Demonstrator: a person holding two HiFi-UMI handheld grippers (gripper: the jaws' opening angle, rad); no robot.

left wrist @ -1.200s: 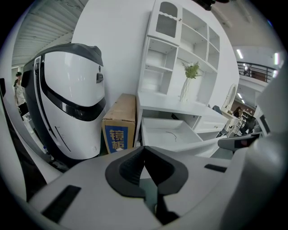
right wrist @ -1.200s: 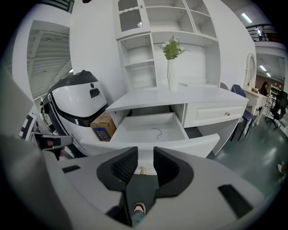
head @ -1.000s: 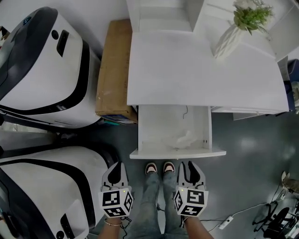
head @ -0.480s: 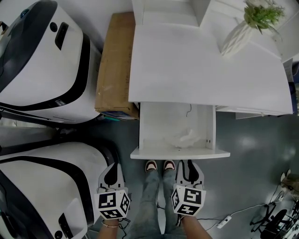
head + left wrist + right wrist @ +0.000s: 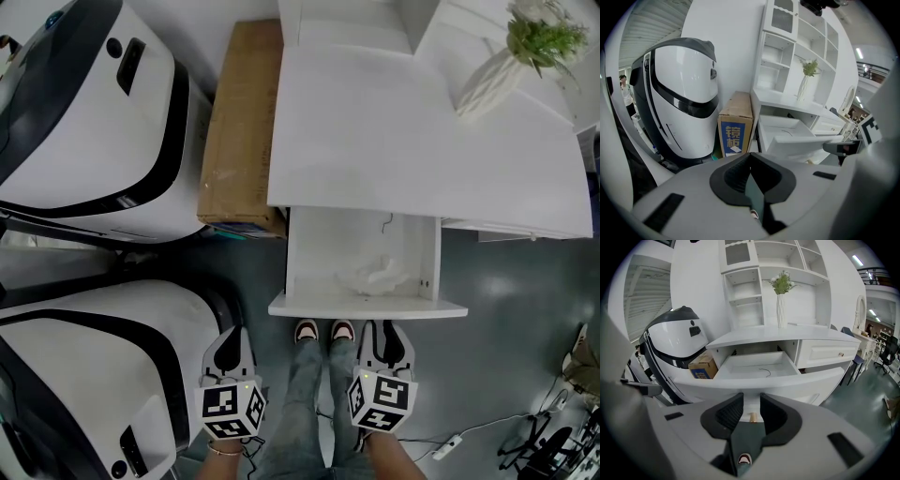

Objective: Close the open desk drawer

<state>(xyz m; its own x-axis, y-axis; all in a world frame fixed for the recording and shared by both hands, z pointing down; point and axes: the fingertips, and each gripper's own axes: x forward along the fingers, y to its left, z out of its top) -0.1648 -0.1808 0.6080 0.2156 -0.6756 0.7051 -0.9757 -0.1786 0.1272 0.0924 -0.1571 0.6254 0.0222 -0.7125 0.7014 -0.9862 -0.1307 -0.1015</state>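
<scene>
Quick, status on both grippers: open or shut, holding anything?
Left gripper: shut, holding nothing.
Right gripper: open, holding nothing; the drawer knob shows through the gap between its jaws, ungripped.

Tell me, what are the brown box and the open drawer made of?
The box looks like cardboard: dull brown, flat sides, with a printed label on its end. The drawer seems to be painted or coated wood board: smooth, plain white, with straight thin panels. The look alone cannot settle which.
</scene>
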